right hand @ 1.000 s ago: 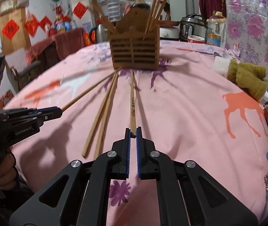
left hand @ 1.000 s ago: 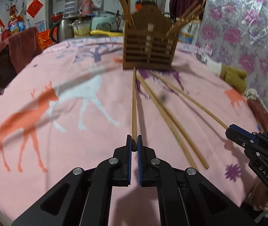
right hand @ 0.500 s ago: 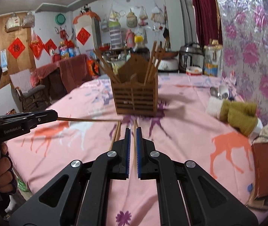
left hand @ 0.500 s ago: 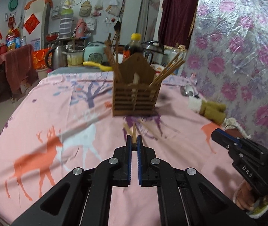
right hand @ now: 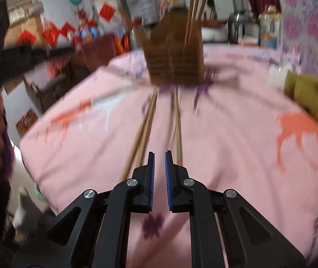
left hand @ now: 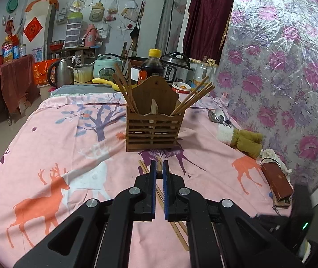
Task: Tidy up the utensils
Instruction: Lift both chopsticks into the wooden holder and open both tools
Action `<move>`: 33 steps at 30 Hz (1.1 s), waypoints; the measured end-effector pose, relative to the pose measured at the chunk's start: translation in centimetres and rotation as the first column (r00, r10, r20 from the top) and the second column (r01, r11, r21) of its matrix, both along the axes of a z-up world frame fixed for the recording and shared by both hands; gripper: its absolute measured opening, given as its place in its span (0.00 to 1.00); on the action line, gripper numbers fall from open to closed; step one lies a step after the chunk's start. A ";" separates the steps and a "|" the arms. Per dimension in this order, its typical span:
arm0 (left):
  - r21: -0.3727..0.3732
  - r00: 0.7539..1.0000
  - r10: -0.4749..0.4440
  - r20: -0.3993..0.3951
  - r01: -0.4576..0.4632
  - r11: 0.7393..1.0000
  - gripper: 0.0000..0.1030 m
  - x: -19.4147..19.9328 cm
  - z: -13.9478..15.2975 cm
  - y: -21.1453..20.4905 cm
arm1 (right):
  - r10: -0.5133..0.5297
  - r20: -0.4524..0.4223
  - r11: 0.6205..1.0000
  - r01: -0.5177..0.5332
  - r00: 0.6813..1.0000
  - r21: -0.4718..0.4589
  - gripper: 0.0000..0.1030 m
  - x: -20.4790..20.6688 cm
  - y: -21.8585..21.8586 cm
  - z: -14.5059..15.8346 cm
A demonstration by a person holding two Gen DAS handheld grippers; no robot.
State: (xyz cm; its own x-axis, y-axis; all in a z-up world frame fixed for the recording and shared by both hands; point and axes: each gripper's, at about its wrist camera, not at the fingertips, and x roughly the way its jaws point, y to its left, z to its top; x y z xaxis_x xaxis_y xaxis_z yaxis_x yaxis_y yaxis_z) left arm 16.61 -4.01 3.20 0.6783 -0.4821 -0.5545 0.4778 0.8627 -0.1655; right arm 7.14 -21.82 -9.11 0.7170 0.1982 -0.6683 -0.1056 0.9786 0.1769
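A wooden slatted utensil holder (left hand: 153, 129) stands upright on the pink deer-print cloth, with chopsticks leaning in both its compartments. My left gripper (left hand: 158, 170) is shut on a chopstick (left hand: 158, 172), seen end-on between the pads, held above the cloth in front of the holder. Loose chopsticks (left hand: 172, 221) lie on the cloth under it. In the blurred right wrist view my right gripper (right hand: 159, 156) is slightly open and empty, low over the cloth. Several chopsticks (right hand: 146, 125) lie ahead of it, pointing at the holder (right hand: 175, 58).
An olive and white cloth toy (left hand: 241, 138), spoons (left hand: 218, 116) and a brown case (left hand: 278, 184) lie to the right by the floral wall. Kettle, cookers and a sauce bottle (left hand: 151, 67) stand behind the holder. The table edge drops off at the left (right hand: 31, 134).
My left gripper has lifted the chopstick off the cloth and raised it, pointing toward the holder. My right gripper rose, then dropped back low over the loose chopsticks, and its jaws have parted slightly.
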 end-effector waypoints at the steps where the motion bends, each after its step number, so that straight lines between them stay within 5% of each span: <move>1: 0.000 1.000 0.000 0.001 0.000 1.000 0.06 0.0 0.0 0.0 | 0.000 -0.006 1.000 0.000 1.000 -0.009 0.13 -0.1 0.2 -0.3; 12: -0.009 1.000 0.006 -0.003 -0.006 1.000 0.06 0.7 -0.3 -0.3 | -0.056 -0.088 0.997 0.051 0.995 -0.060 0.27 0.8 0.1 -2.8; 15: -0.011 1.000 0.006 -0.001 -0.006 1.000 0.06 0.8 -0.3 -0.3 | -0.073 -0.070 0.994 0.067 0.995 -0.081 0.21 0.7 0.3 -3.0; 16: -0.011 1.000 0.006 -0.001 -0.006 1.000 0.06 0.8 -0.3 -0.3 | -0.079 -0.068 0.994 0.074 0.995 -0.075 0.07 0.7 0.2 -2.9; 17: -0.011 1.000 0.005 -0.003 -0.005 1.000 0.06 0.8 -0.3 -0.3 | -0.100 -0.053 0.992 0.095 0.994 -0.078 0.05 0.5 0.0 -2.7; 33: -0.036 0.997 -0.021 0.078 0.024 0.999 0.06 1.0 4.5 -0.5 | -0.145 0.306 0.988 0.154 0.941 -0.005 0.05 -0.1 -2.2 10.5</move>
State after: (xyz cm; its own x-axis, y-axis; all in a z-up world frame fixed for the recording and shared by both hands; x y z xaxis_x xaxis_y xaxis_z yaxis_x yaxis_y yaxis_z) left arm 17.61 -4.55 7.66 0.7074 -0.5168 -0.4821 0.5098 0.8456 -0.1584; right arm 7.05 -24.05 1.43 0.9066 0.0574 -0.4180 -0.0024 0.9914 0.1308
